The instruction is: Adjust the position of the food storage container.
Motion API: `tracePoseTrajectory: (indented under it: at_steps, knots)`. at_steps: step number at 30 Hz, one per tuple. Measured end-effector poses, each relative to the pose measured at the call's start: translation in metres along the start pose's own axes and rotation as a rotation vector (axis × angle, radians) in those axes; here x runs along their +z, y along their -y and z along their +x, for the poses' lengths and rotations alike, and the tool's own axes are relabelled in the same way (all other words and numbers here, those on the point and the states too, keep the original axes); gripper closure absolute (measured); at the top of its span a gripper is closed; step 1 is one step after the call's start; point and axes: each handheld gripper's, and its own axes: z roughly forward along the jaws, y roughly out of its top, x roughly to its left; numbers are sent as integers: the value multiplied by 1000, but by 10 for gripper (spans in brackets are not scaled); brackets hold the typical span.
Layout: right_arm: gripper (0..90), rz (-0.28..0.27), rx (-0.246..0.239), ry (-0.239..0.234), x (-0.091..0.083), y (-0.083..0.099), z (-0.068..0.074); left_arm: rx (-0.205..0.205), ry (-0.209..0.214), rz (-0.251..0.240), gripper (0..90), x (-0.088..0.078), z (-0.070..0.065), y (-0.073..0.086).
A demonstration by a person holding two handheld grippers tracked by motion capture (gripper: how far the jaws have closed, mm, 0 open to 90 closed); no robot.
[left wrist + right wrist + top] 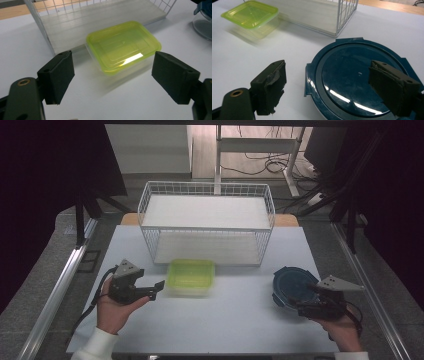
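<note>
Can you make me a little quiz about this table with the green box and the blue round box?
1. True or false: the green box sits inside the wire basket.
2. Which gripper is nearest the blue round box? A) left gripper B) right gripper
3. Fill in: both boxes have their ____ on.

Key:
1. False, it sits on the table in front of the basket.
2. B
3. lids
</note>
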Motion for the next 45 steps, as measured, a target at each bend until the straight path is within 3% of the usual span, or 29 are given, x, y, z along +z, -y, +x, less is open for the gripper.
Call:
tracePoseTrajectory:
  at_steps: [7, 10, 14, 20, 25, 27, 30, 35, 38, 45]
  knots:
    - [152, -13, 1, 3, 0, -4, 4, 20, 15, -3, 178, 1, -5, -2]
    - [166, -24, -6, -3, 0, -10, 7, 41, -3, 4, 169, -2, -6, 1]
    - [185, -9, -17, -17, 4, -16, 8, 34, 12, -5, 167, -7, -6, 3]
    - [218, -8, -1, -15, 7, -23, -1, 43, 9, 15, 164, -8, -6, 5]
    - [255, 6, 11, 24, 7, -31, -8, 55, 4, 23, 163, -5, -7, 5]
    - [294, 9, 0, 48, 6, -34, -11, 56, 5, 33, 165, -5, -7, 5]
    - [349, 18, 34, 81, 4, -42, -22, 41, 9, 29, 169, -7, -6, 5]
    - [383, 50, 35, 124, 8, -45, -33, 40, 5, 30, 170, -6, -4, 4]
    - [410, 87, 54, 177, 18, -48, -50, 48, 0, 52, 171, -2, -5, 6]
    - [486, 140, 73, 208, 28, -49, -74, 48, 1, 62, 173, -1, -4, 8]
